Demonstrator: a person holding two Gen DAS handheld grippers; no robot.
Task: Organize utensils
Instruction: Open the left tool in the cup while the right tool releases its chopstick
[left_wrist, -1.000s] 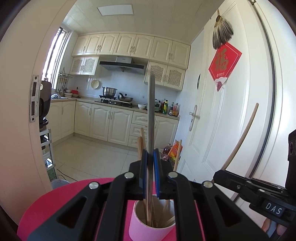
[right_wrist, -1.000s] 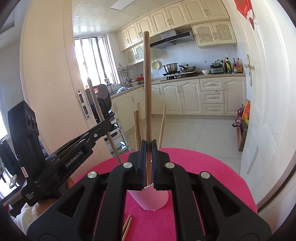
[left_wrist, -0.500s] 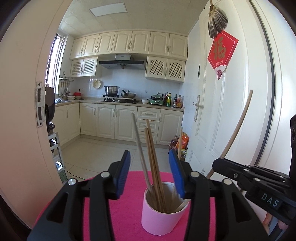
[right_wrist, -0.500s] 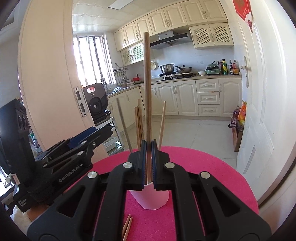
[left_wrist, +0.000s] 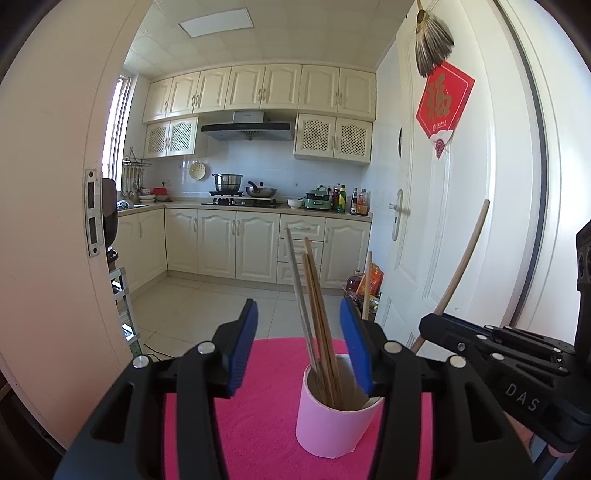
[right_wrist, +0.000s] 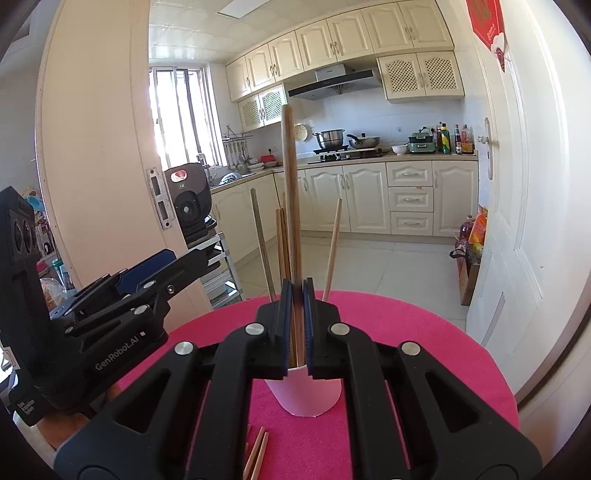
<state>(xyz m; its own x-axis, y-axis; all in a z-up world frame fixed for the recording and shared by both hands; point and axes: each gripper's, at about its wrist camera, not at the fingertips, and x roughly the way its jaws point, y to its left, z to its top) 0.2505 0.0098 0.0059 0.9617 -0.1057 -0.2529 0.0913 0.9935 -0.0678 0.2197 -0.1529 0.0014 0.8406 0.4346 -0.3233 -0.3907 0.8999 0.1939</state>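
Note:
A pink cup (left_wrist: 332, 417) stands on the pink mat (left_wrist: 258, 424) and holds a grey chopstick (left_wrist: 298, 291), brown chopsticks (left_wrist: 318, 306) and a lighter wooden one. My left gripper (left_wrist: 299, 347) is open just short of the cup, its blue pads apart and touching nothing. My right gripper (right_wrist: 296, 295) is shut on a long wooden chopstick (right_wrist: 290, 192), held upright above the cup (right_wrist: 306, 395). In the left wrist view that chopstick (left_wrist: 461, 266) slants up from the right gripper (left_wrist: 430, 325). The left gripper (right_wrist: 184, 258) shows at the left of the right wrist view.
Two loose wooden chopsticks (right_wrist: 256, 454) lie on the round pink mat (right_wrist: 424, 332) in front of the cup. An open door (left_wrist: 48, 221) stands at the left and a white door (left_wrist: 461, 221) at the right. Kitchen cabinets run along the far wall.
My left gripper opened and let go of the grey chopstick, which now leans in the cup. It also drew back and left a little. The right gripper stays shut on its chopstick.

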